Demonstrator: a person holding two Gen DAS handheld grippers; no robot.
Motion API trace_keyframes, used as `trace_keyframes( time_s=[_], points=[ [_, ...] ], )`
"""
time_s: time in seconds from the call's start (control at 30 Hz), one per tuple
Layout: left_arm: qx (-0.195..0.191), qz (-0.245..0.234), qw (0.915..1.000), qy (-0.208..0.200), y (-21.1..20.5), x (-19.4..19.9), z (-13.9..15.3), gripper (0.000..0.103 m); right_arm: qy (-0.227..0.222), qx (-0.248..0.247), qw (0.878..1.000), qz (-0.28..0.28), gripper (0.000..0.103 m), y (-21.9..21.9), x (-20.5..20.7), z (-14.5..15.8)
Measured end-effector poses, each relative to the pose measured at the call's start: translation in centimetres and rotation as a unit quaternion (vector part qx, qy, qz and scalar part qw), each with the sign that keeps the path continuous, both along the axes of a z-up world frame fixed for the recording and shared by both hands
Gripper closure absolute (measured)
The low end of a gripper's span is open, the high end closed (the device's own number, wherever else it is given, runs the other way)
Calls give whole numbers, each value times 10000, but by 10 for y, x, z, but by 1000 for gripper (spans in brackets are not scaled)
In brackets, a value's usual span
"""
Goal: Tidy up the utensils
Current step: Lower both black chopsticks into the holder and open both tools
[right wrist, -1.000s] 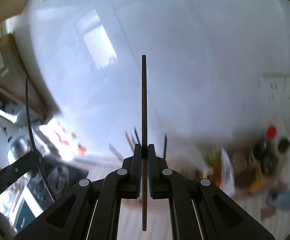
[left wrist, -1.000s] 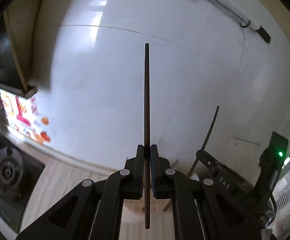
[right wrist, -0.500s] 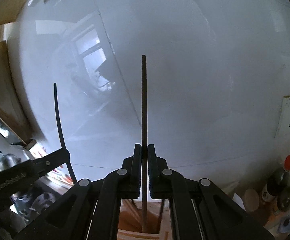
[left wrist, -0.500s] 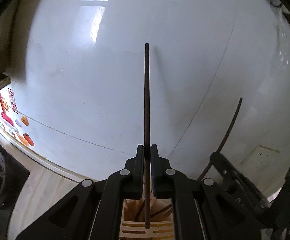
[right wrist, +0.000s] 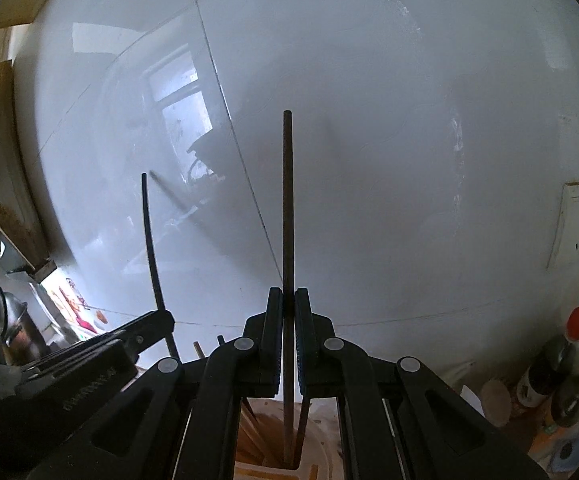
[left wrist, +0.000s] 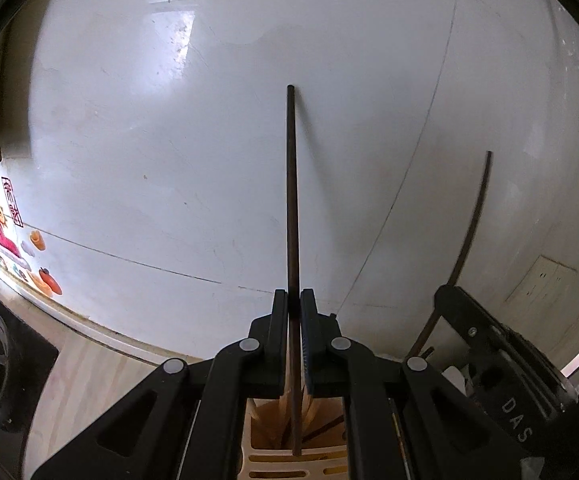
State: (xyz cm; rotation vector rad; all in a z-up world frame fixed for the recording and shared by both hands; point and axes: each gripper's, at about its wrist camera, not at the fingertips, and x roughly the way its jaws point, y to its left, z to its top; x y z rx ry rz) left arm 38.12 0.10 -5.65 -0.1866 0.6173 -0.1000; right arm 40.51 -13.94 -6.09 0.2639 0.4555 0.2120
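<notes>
Two chopsticks, one clenched in each gripper: left gripper (left wrist: pixel 294 300) pinches its chopstick (left wrist: pixel 292 200), right gripper (right wrist: pixel 288 300) its own (right wrist: pixel 287 208), both tips over the holder (left wrist: pixel 289 460). Release off-centre and yours strikes the rim or tangles with sticks inside.

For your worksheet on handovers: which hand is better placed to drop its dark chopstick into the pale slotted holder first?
Probably right: its dark chopstick already dips inside the pale slotted holder; the left chopstick ends at the rim.
</notes>
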Motion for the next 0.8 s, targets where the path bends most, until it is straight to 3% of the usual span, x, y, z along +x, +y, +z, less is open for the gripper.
trace_keyframes(
  time_s=[0.3, 0.57, 0.8],
  points=[
    [148, -72, 9996, 216, 2, -1, -2, 90, 360, -24, 9991, 210, 96, 7, 3, -10],
    [99, -79, 9994, 337, 9, 13, -15, 97, 517, 75, 9985, 186, 97, 6, 0, -19],
    [448, -141, 9988, 107, -2, 13, -6, 99, 416, 34, 9990, 188, 97, -6, -7, -12]
  ],
)
